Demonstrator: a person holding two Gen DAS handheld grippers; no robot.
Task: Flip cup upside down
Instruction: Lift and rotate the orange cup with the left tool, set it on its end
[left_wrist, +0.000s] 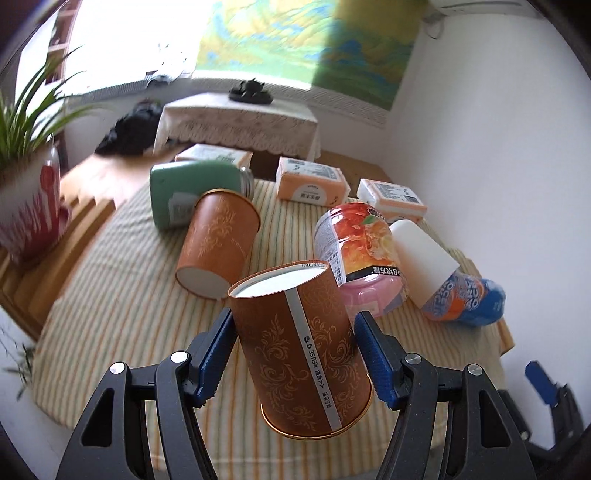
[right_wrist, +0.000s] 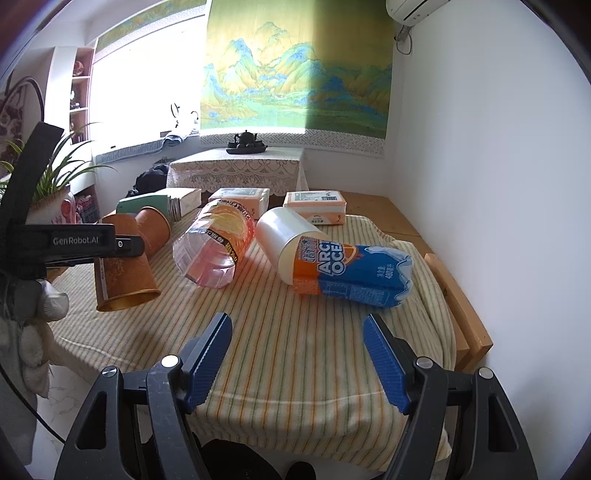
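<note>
My left gripper is shut on a brown paper cup with gold scrollwork. The cup is held in the air above the striped cloth, white base up and away, gold-rimmed mouth down and toward me. In the right wrist view the same cup hangs mouth-down at the far left, under the left gripper's body. A second brown cup lies on its side behind it, base toward me. My right gripper is open and empty, low over the near part of the cloth.
A pink juice bottle and a blue Arctic Ocean bottle lie on the striped cloth. A green flask lies at the back. Tissue packs sit behind. A potted plant stands at left. The wall is close on the right.
</note>
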